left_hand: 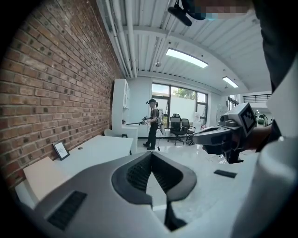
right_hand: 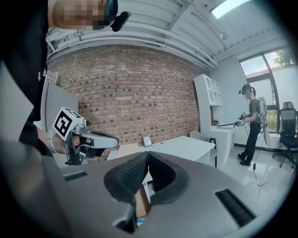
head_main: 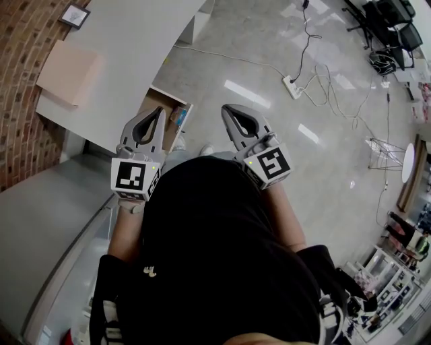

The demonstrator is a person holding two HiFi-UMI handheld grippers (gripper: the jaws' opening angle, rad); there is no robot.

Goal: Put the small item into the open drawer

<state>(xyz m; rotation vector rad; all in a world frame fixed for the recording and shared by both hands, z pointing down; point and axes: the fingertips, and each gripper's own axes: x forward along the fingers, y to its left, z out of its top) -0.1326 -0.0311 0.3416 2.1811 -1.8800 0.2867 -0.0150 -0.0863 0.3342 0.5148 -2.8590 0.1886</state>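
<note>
The open drawer [head_main: 163, 108] juts out from under the white desk [head_main: 128, 47], and something blue lies inside it. Part of the drawer [right_hand: 139, 201] shows below the jaws in the right gripper view. My left gripper [head_main: 160, 110] is held above the drawer's near end, jaws shut with nothing between them. My right gripper [head_main: 225, 108] hangs over the floor just right of the drawer, also shut and empty. Both point away from my body. The left gripper [left_hand: 151, 153] faces down the room; the right gripper [right_hand: 148, 153] faces the brick wall. I cannot single out a small item.
A flat tan box [head_main: 69, 73] and a small picture frame [head_main: 74, 15] lie on the desk. A brick wall [head_main: 17, 101] runs along the left. A power strip [head_main: 291, 86] with cables lies on the floor. A person [left_hand: 152, 123] stands far off near office chairs.
</note>
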